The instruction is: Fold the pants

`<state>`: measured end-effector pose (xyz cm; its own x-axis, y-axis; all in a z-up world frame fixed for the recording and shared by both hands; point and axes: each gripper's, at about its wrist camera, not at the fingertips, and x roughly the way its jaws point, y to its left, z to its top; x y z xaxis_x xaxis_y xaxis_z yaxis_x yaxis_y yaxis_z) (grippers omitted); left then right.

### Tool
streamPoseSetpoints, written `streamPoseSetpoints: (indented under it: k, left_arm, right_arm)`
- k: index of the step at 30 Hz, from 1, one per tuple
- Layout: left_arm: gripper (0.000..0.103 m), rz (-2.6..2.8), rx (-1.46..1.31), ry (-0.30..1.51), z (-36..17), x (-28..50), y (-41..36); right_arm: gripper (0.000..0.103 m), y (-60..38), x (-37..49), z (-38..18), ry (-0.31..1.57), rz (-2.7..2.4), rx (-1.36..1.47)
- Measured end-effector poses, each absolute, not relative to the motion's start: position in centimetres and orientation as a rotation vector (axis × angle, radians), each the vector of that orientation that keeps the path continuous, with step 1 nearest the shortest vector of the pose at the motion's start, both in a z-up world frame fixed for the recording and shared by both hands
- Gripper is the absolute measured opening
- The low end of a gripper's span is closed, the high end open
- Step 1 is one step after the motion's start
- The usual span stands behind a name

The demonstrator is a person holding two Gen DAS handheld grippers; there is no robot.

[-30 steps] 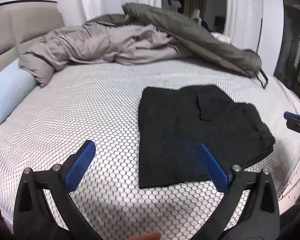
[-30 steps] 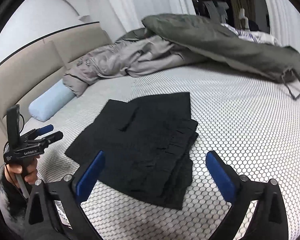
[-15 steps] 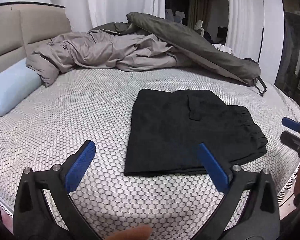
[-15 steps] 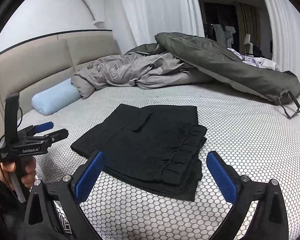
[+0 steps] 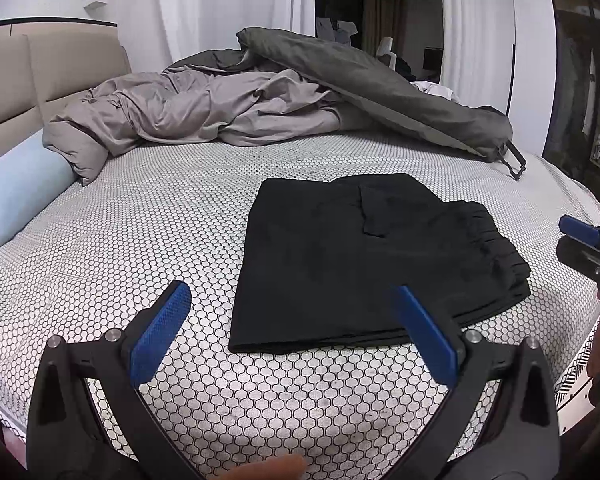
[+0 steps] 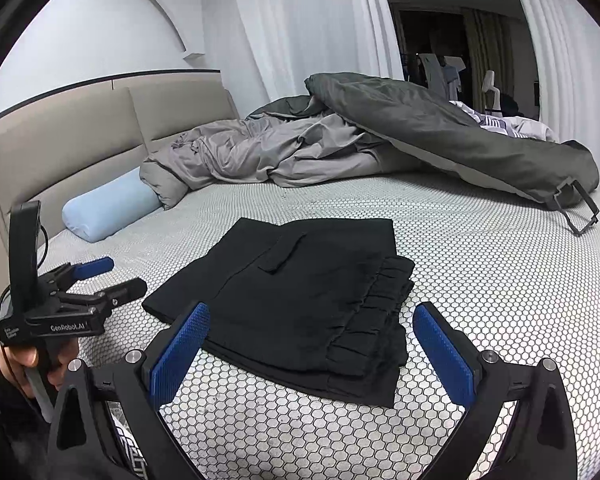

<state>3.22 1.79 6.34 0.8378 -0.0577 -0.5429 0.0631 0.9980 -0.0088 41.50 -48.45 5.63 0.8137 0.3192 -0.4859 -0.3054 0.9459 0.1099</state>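
Note:
The black pants (image 5: pixel 364 264) (image 6: pixel 300 300) lie folded into a flat rectangle on the honeycomb-patterned bed (image 5: pixel 148 240) (image 6: pixel 480 272), with the gathered waistband stacked at one end. My left gripper (image 5: pixel 296 320) hovers open above the bed's near edge, short of the pants, with nothing between its blue pads. My right gripper (image 6: pixel 312 344) is open too, held back from the waistband end and holding nothing. In the right wrist view the left gripper (image 6: pixel 112 276) appears at the left, held by a hand (image 6: pixel 24 364).
A rumpled grey duvet (image 5: pixel 204 116) (image 6: pixel 292 152) and a dark green cover (image 5: pixel 380 88) (image 6: pixel 440 128) are piled at the far side. A light blue bolster (image 5: pixel 16 192) (image 6: pixel 108 208) lies by the beige headboard (image 6: pixel 80 132). White curtains hang behind.
Both grippers have pulled back and lifted away from the folded pants, staying open. The pants have not moved.

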Motion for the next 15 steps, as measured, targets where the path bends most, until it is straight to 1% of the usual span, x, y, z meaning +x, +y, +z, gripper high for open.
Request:
streamPoseSetpoints:
  k: [5, 6, 7, 10, 13, 15]
  left_arm:
    - [0.102, -0.065, 0.018, 0.568, 6.3, 3.5, 2.2]
    - [0.102, -0.064, 0.017, 0.566, 6.3, 3.5, 2.1]
    - [0.102, -0.065, 0.016, 0.566, 6.3, 3.5, 2.2]
    - [0.102, -0.066, 0.016, 0.565, 6.3, 3.6, 2.4]
    - [0.102, -0.067, 0.016, 0.564, 6.2, 3.6, 2.5]
    - [0.102, -0.067, 0.015, 0.564, 6.2, 3.6, 2.7]
  right_arm:
    - [0.103, -51.0, 46.6, 5.5, 0.525, 0.338, 0.034]
    - [0.103, -49.9, 44.8, 5.8, 0.524, 0.339, 0.030]
    - [0.103, -50.7, 46.2, 5.7, 0.522, 0.340, 0.026]
    - [0.103, -49.9, 44.9, 5.8, 0.521, 0.344, 0.018]
    - [0.103, -51.4, 47.9, 5.7, 0.523, 0.347, 0.015]
    - [0.103, -51.4, 47.9, 5.7, 0.522, 0.345, 0.011]
